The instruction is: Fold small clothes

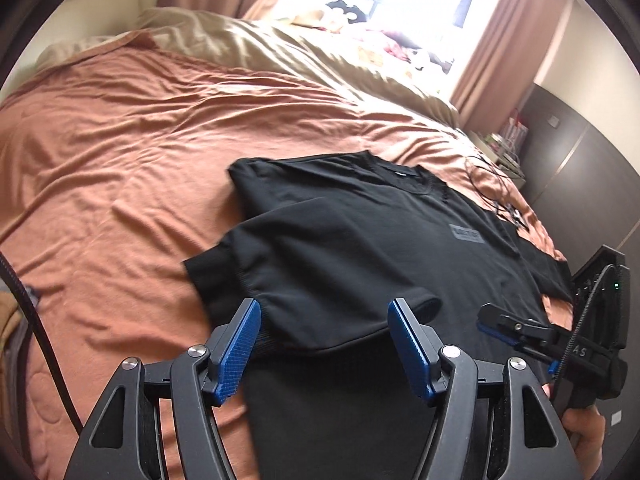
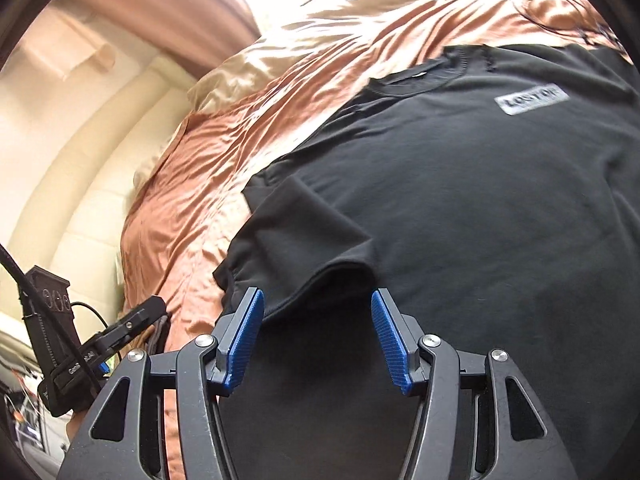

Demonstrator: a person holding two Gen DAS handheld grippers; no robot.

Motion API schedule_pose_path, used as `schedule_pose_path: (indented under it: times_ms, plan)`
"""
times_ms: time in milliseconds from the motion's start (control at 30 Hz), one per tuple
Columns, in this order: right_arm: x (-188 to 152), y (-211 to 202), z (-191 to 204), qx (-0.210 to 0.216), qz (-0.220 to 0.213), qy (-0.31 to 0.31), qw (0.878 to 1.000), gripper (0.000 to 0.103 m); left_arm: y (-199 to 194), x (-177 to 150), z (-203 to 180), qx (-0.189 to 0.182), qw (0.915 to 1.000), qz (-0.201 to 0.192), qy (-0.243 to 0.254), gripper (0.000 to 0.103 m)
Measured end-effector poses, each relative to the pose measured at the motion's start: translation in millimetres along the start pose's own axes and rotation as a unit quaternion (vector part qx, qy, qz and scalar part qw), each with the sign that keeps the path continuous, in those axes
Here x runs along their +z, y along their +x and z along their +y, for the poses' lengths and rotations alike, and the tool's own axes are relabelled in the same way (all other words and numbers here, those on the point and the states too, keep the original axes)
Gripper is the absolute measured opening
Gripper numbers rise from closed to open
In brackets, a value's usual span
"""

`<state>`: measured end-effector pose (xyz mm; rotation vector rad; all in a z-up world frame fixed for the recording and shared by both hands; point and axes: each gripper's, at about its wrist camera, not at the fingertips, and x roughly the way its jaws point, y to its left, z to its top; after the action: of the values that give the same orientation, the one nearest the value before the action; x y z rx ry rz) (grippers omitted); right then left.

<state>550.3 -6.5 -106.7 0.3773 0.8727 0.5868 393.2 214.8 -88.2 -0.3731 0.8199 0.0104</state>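
Blue pads of my left gripper point(image 1: 324, 344) framed the folded sleeve, gaping and empty.

On the orange bedspread point(image 1: 120, 140) the black T-shirt point(image 1: 360, 232) lay flat, one sleeve folded in; my right gripper point(image 2: 318, 340) hung half-open, holding nothing. Next, I judged, the far sleeve point(image 1: 540, 264) needed pinching.

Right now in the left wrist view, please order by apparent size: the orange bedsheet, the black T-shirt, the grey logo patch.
1. Orange bedsheet, covering most of the picture.
2. Black T-shirt, though nearness to the camera enlarges it.
3. Grey logo patch, plainly the smallest.
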Motion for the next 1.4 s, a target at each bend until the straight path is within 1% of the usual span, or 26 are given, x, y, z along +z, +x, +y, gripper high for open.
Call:
schedule_pose_path:
  times_ms: [100, 133, 200, 233, 267, 300, 367, 500, 667, 733, 800, 900, 1033, 1200, 1267, 1333, 1400]
  plan:
    - [-1.0, 11.1, 19.7, -0.007, 0.002, -0.027, 1.000, 0.054, -3.2, -5.7, 22.8, 0.015, 0.9996, 0.002, -0.022, 0.066]
    - [-1.9, 16.3, 27.1, -0.011, 0.004, -0.038, 0.999, 0.052, -4.8, -8.0, 29.8, 0.021, 0.9994, 0.000, -0.027, 0.066]
    - [-4.5, 26.6, 41.0, -0.012, 0.011, -0.057, 0.998, 0.048, -7.4, -12.4, 41.3, 0.028, 0.9990, -0.001, -0.034, 0.061]
    - [-5.9, 32.6, 48.2, -0.009, 0.016, -0.066, 0.998, 0.044, -8.6, -14.8, 46.9, 0.030, 0.9988, 0.000, -0.038, 0.059]
    - [-7.0, 36.9, 55.0, -0.008, 0.021, -0.075, 0.997, 0.041, -9.9, -17.7, 53.2, 0.033, 0.9986, 0.001, -0.041, 0.056]
    - [-8.5, 43.7, 62.6, -0.009, 0.027, -0.087, 0.996, 0.040, -11.3, -20.5, 59.4, 0.037, 0.9983, 0.002, -0.044, 0.051]
    - [-11.5, 54.2, 74.7, -0.015, 0.034, -0.110, 0.993, 0.039, -13.2, -25.1, 70.9, 0.044, 0.9978, 0.003, -0.049, 0.047]
    - [-18.6, 77.0, 98.5, -0.033, 0.052, -0.160, 0.985, 0.039, -19.2, -35.9, 94.0, 0.052, 0.9966, 0.003, -0.063, 0.038]
    - [-23.7, 102.9, 123.3, -0.052, 0.077, -0.217, 0.972, 0.039, -30.0, -46.7, 120.9, 0.056, 0.9949, -0.003, -0.084, 0.032]
    - [-27.6, 116.2, 132.8, -0.067, 0.092, -0.235, 0.965, 0.039, -33.9, -49.7, 128.4, 0.056, 0.9941, -0.006, -0.092, 0.031]
    - [-32.4, 129.5, 142.4, -0.076, 0.101, -0.253, 0.959, 0.039, -39.4, -52.4, 135.1, 0.055, 0.9934, -0.016, -0.100, 0.029]
    - [-35.6, 148.4, 149.4, -0.082, 0.114, -0.263, 0.955, 0.039, -46.8, -54.3, 144.1, 0.053, 0.9920, -0.032, -0.110, 0.029]
    - [-36.0, 169.8, 153.9, -0.090, 0.125, -0.259, 0.953, 0.039, -50.7, -56.8, 152.5, 0.044, 0.9910, -0.039, -0.120, 0.029]
    - [-34.3, 188.6, 152.8, -0.099, 0.134, -0.252, 0.953, 0.044, -50.8, -61.0, 160.4, 0.039, 0.9908, -0.037, -0.124, 0.029]
    - [-32.6, 194.6, 151.8, -0.102, 0.138, -0.246, 0.954, 0.050, -51.3, -61.5, 163.9, 0.038, 0.9904, -0.037, -0.127, 0.029]
    - [-31.7, 200.1, 152.4, -0.108, 0.141, -0.246, 0.953, 0.054, -51.7, -61.1, 167.2, 0.038, 0.9901, -0.039, -0.129, 0.029]
    - [-31.5, 206.0, 152.4, -0.122, 0.141, -0.246, 0.951, 0.054, -51.8, -60.8, 169.3, 0.041, 0.9901, -0.040, -0.128, 0.029]
